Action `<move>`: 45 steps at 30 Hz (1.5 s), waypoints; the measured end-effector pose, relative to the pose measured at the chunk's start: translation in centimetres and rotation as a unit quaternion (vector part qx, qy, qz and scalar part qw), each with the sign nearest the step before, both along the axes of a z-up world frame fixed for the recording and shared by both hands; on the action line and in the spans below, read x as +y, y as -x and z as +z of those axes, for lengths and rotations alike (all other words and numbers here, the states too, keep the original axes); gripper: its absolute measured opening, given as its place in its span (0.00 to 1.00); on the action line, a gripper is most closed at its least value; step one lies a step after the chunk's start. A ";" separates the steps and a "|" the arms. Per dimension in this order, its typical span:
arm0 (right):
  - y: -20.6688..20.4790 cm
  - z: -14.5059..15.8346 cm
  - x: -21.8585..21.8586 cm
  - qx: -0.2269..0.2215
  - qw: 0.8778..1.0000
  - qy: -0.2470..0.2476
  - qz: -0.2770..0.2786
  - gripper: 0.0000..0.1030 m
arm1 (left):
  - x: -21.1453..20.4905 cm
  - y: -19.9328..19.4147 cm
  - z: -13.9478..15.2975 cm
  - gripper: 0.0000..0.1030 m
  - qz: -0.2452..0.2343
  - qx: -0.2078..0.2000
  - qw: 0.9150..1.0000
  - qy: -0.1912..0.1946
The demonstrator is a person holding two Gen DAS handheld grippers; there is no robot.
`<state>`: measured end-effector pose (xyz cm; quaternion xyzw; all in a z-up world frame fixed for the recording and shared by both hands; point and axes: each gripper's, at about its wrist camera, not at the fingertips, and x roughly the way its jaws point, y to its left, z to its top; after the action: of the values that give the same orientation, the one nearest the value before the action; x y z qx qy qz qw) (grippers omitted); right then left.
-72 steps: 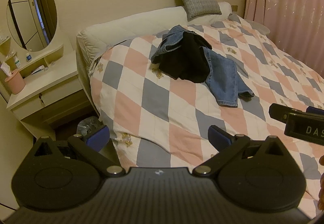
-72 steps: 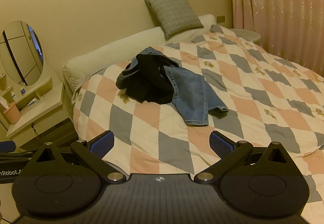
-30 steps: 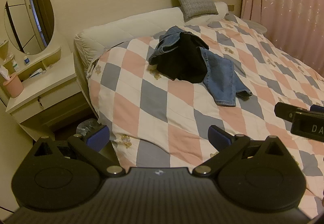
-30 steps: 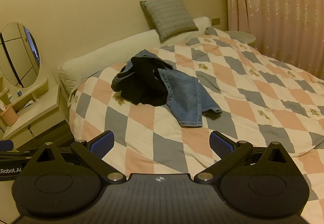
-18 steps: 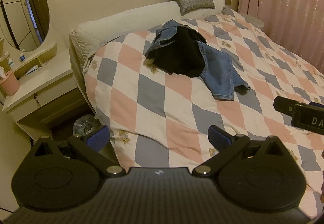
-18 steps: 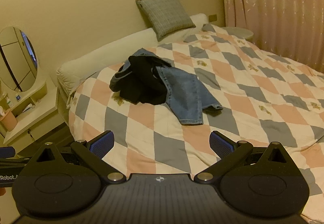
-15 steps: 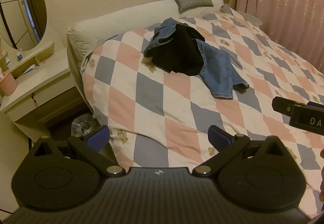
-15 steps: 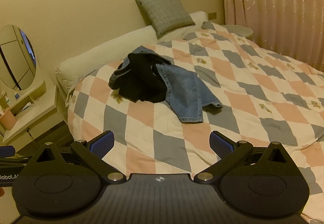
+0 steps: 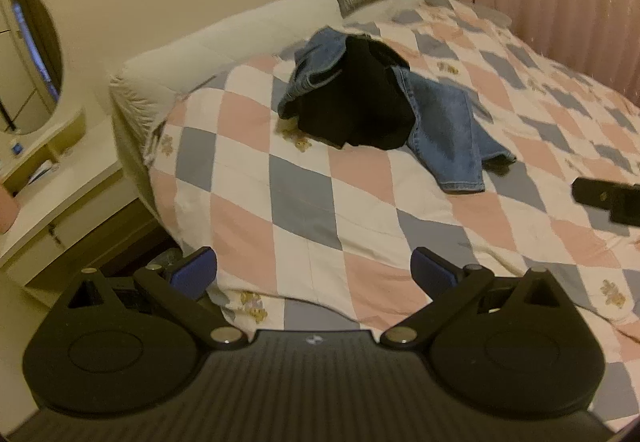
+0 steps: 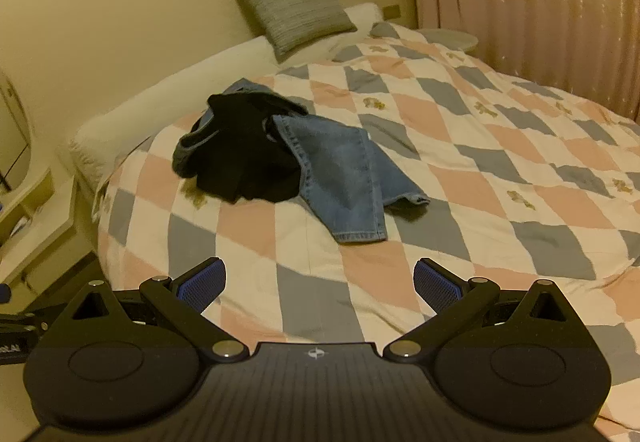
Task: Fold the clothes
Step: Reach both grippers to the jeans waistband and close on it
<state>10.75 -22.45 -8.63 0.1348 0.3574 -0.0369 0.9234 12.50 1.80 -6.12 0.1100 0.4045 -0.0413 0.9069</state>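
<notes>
At the far left stands a cream dressing table with an oval mirror (image 9: 32, 54), beside the bed covered by a quilt of pink, grey and white diamonds (image 9: 304, 198). The left gripper (image 9: 314, 269) hovers over the quilt's near edge, jaws spread wide and holding nothing. Further up the bed, toward the white padded headboard (image 9: 224, 38), a crumpled black garment (image 9: 356, 102) lies on top of a pair of blue denim jeans (image 9: 444, 130), one leg extending toward the right. The right gripper (image 10: 319, 282) hovers near the quilt, well apart from the clothes, jaws likewise wide and empty. A grey square cushion (image 10: 292, 6) leans against the wall; pink curtains (image 10: 528, 2) hang at the right.
</notes>
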 end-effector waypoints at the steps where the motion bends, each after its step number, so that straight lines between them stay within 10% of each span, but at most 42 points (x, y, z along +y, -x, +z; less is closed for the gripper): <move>1: -0.9 -0.3 0.1 -0.001 1.000 -0.001 -0.003 1.00 | 0.0 -1.2 -0.4 0.99 -0.007 0.004 1.000 -0.005; 21: -23.2 -5.1 2.5 -0.021 0.994 0.104 0.007 1.00 | -1.3 -23.4 -8.7 0.85 -0.139 -0.066 0.981 -0.122; 32: -36.4 -8.3 3.4 -0.023 0.974 0.216 0.069 0.89 | -3.8 -32.4 -16.4 0.71 -0.229 -0.139 0.928 -0.260; 39: -44.8 -12.6 3.7 -0.008 0.941 0.304 0.150 0.66 | -4.1 -35.9 -18.7 0.30 -0.235 -0.155 0.921 -0.268; 45: -49.8 -15.4 4.9 -0.026 0.902 0.352 0.248 0.63 | -3.1 -37.3 -18.9 0.31 -0.230 -0.174 0.921 -0.263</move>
<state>60.59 -17.50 -24.06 -0.2911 0.3189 0.0731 0.8990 49.76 -1.33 -25.02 0.4401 0.2007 -0.1209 0.8668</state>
